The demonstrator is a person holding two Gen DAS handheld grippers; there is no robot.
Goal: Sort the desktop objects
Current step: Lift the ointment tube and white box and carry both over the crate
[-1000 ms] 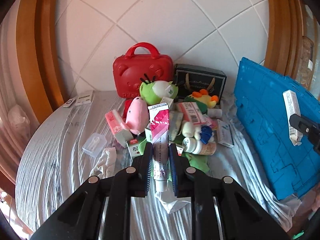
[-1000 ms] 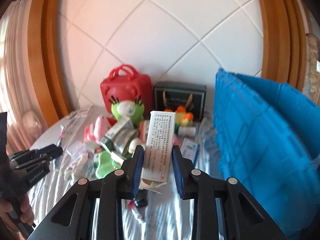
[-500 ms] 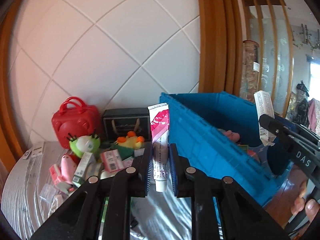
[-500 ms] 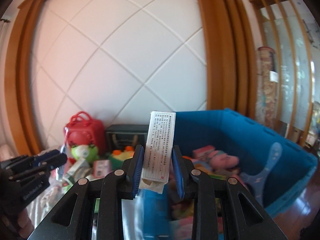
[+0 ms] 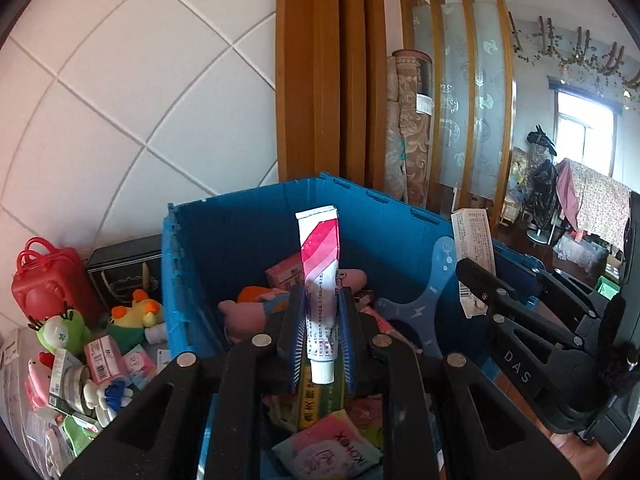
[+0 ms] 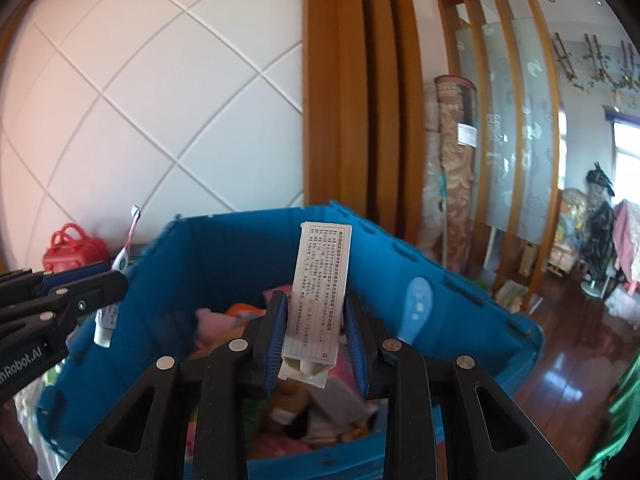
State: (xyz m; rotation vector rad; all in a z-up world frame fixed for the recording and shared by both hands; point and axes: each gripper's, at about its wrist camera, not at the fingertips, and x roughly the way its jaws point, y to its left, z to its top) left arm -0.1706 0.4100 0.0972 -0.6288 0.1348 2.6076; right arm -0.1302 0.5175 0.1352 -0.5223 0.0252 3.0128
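The left gripper [image 5: 321, 338] pinches a pink-striped tube [image 5: 320, 280], cap down, above the open blue crate [image 5: 208, 240]. The right gripper [image 6: 316, 340] clamps a white printed box [image 6: 318, 292] upright over the same crate, which holds what look like blurred toys and packets. More clutter [image 5: 80, 360] lies left of the crate.

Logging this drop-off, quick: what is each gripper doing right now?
Left gripper: closed on the pink-and-white striped ointment tube.
Right gripper: closed on the white printed cardboard box.
Both over the blue plastic crate.
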